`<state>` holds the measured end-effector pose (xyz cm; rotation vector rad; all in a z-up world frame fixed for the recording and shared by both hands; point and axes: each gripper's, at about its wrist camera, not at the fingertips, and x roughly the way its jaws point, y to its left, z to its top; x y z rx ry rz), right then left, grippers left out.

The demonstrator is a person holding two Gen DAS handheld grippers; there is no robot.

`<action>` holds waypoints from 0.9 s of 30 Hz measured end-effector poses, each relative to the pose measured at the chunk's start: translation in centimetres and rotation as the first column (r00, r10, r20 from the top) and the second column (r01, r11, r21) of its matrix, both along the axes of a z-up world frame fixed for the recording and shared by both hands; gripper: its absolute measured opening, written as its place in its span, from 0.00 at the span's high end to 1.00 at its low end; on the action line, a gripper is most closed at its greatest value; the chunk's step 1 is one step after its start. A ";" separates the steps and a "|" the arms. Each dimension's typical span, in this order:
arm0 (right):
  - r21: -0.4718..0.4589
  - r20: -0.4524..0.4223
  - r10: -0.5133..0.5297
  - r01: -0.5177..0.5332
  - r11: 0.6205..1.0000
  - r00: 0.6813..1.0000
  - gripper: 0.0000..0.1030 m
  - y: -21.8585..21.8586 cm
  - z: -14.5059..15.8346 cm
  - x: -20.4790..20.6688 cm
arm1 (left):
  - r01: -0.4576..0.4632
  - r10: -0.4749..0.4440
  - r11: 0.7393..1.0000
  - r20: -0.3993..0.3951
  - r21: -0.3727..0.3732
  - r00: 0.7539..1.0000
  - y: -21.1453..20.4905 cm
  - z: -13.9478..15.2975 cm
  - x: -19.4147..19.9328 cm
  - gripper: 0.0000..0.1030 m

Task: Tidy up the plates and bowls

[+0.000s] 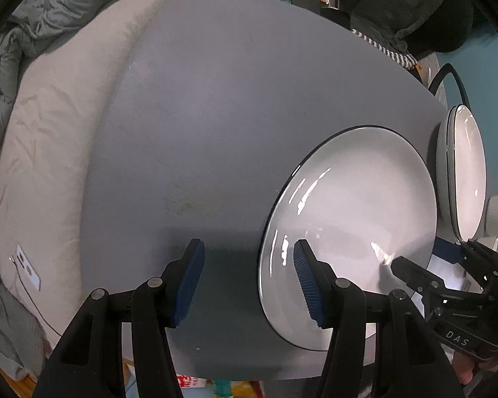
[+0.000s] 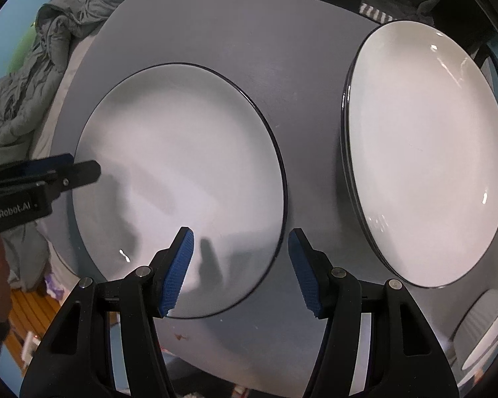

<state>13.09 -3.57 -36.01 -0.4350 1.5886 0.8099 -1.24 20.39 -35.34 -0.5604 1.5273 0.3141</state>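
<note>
A white plate with a dark rim lies flat on the grey table. My left gripper is open and points down over the plate's left rim, one pad above the plate and the other above bare table. My right gripper is open too and straddles the plate's opposite rim. Each gripper shows in the other's view, the right gripper and the left gripper. A stack of like plates sits to the right. A white ribbed bowl stands at the lower right.
A cream cushion and a grey quilt border the table's left side. Dark clothing and a black cable lie beyond the far right corner. The table's near edge runs just below the grippers.
</note>
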 end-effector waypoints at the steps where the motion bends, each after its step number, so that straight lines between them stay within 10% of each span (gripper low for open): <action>1: -0.001 -0.004 -0.004 0.004 1.000 1.000 0.42 0.0 -0.1 0.1 | -0.002 0.002 1.000 -0.003 -0.005 1.000 0.0 -0.1 0.0 0.45; 17: -0.034 -0.028 -0.016 0.015 0.999 0.999 0.68 -0.1 -0.5 0.1 | 0.000 -0.001 0.999 -0.025 -0.047 1.000 -0.8 -0.3 0.1 0.73; 27: -0.036 -0.043 -0.017 0.015 0.999 0.999 0.75 -0.1 -0.2 -0.3 | 0.030 -0.029 0.999 -0.047 0.020 0.998 -1.8 0.2 0.6 0.73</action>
